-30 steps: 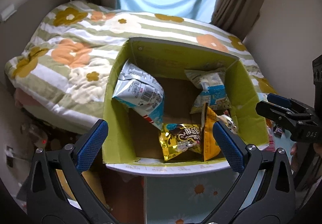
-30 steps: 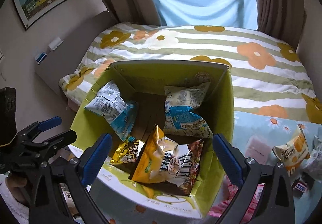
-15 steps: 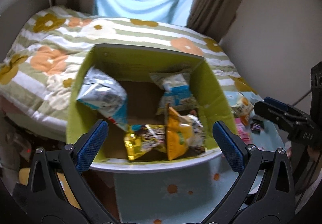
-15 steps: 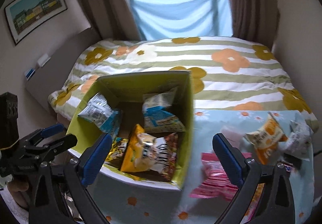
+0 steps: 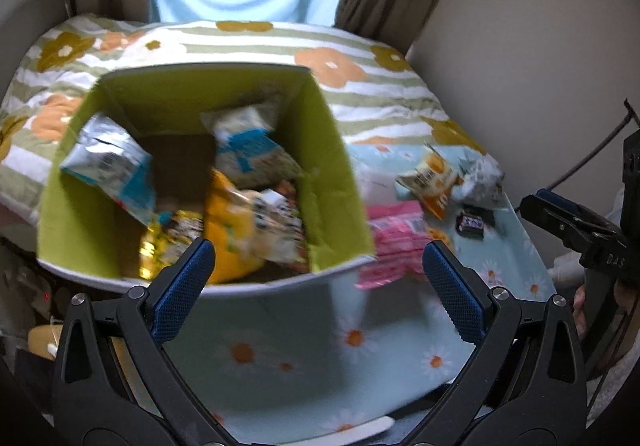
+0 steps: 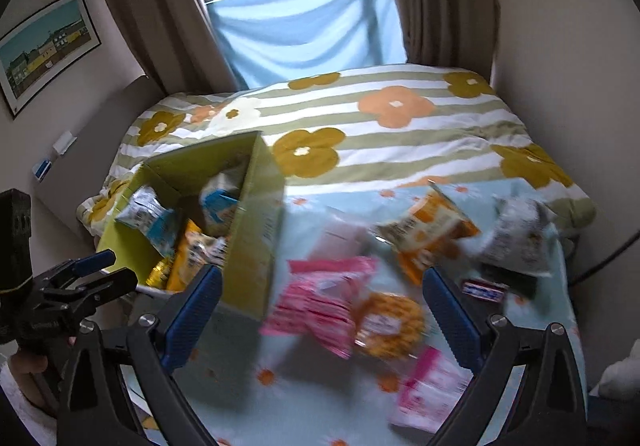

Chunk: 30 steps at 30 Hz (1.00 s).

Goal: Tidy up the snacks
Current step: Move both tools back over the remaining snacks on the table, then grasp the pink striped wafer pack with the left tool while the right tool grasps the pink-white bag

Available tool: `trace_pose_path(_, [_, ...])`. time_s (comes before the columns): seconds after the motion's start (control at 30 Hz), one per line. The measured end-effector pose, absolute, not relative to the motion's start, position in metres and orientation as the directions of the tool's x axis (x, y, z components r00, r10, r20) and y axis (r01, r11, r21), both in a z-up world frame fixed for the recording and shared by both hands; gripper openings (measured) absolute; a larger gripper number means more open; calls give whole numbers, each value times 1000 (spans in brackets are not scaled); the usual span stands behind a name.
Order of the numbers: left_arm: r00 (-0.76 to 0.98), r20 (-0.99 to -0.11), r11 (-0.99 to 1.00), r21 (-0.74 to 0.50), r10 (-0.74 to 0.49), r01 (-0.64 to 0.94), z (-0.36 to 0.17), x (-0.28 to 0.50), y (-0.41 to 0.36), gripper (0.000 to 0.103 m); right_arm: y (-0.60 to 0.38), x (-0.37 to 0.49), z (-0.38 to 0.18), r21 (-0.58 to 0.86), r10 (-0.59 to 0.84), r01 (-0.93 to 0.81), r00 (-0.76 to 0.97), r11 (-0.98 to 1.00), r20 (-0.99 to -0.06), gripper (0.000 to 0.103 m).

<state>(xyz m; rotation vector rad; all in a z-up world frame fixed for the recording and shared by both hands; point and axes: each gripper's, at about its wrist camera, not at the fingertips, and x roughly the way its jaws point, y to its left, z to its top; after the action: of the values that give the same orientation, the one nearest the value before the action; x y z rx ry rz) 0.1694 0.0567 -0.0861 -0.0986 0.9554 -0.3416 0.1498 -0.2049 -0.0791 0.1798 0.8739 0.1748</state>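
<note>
Green cardboard box [image 6: 244, 221] at left, already part-filled with packets. Pink packet [image 6: 320, 302] just right of it on the table [image 6: 304, 390], long axis slanting away, ahead between the wide-open, empty right hand-held gripper [image 6: 322, 310]; nearer than the equally open, empty left hand-held gripper [image 5: 316, 286]. Only the right view showed a round yellow snack [image 6: 390, 326].

Matt green cardboard for the box [image 5: 332, 181], brown inside. Glossy, crinkled foil or plastic on the snack bags [image 5: 248, 221] within. Beside the box, a shiny pink packet [image 6: 320, 298], probably plastic film. Soft printed cloth over the surface [image 5: 320, 350]. Textured blue pads [image 5: 182, 294] on matt black tool arms.
</note>
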Motion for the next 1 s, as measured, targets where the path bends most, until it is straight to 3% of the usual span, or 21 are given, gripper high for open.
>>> trace_pose_path(0.6, [518, -833, 981, -163, -196, 108, -126, 136, -65, 103, -320, 108, -124, 270, 303, -141, 530, 952, -792, 100])
trace_pose_path(1.0, [448, -888, 964, 20, -105, 266, -150, 160, -134, 103, -323, 87, -163, 226, 321, -245, 483, 943, -815, 100])
